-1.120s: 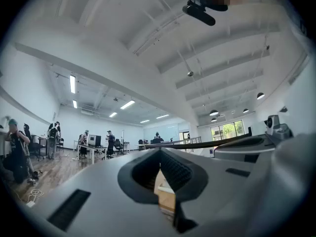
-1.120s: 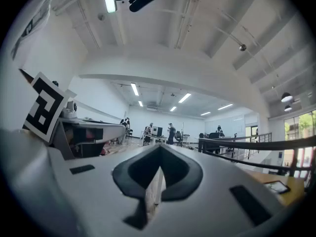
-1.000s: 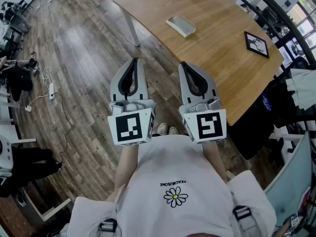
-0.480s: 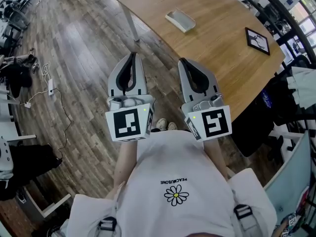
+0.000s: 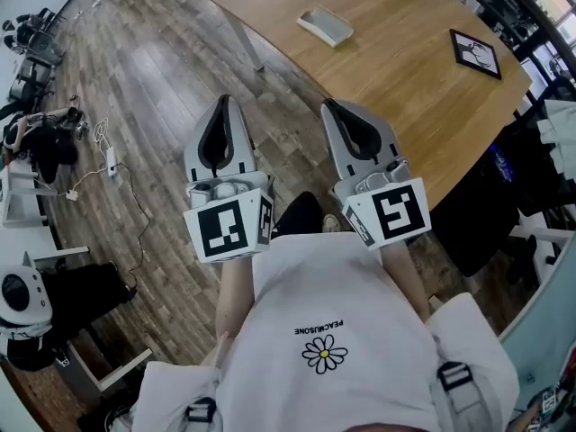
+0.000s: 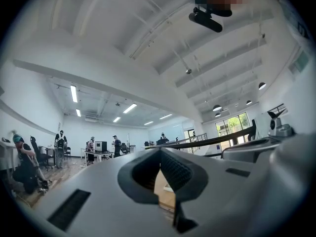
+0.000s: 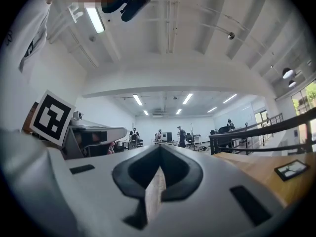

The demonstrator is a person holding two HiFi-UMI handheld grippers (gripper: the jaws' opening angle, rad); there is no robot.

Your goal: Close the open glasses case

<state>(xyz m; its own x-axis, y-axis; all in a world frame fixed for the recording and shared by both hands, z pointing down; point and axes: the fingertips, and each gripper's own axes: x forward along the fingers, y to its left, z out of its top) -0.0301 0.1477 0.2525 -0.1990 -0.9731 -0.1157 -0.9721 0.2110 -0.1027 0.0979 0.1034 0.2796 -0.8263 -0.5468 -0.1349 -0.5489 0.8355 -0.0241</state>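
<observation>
The open glasses case [image 5: 326,25], pale with a raised rim, lies on the wooden table [image 5: 396,70] near its far left corner. Both grippers are held out at waist height over the wood floor, short of the table and well away from the case. In the head view my left gripper [image 5: 221,101] has its jaws together with nothing between them. My right gripper [image 5: 330,105] is likewise shut and empty, its tip near the table's near edge. The left gripper view shows its closed jaws [image 6: 159,153] with a sliver of table behind; the right gripper view shows its closed jaws [image 7: 159,152].
A black picture frame [image 5: 474,52] lies on the table's right part, also seen as the frame [image 7: 292,169]. A table leg [image 5: 243,43] stands ahead of the left gripper. Cables and a power strip [image 5: 108,160] trail on the floor at left. Dark chairs [image 5: 504,196] crowd the right.
The person has stepped forward: a dark trouser leg now shows between the grippers where shoes were. The right gripper has rolled slightly and shifted a little. Both stay shut.
</observation>
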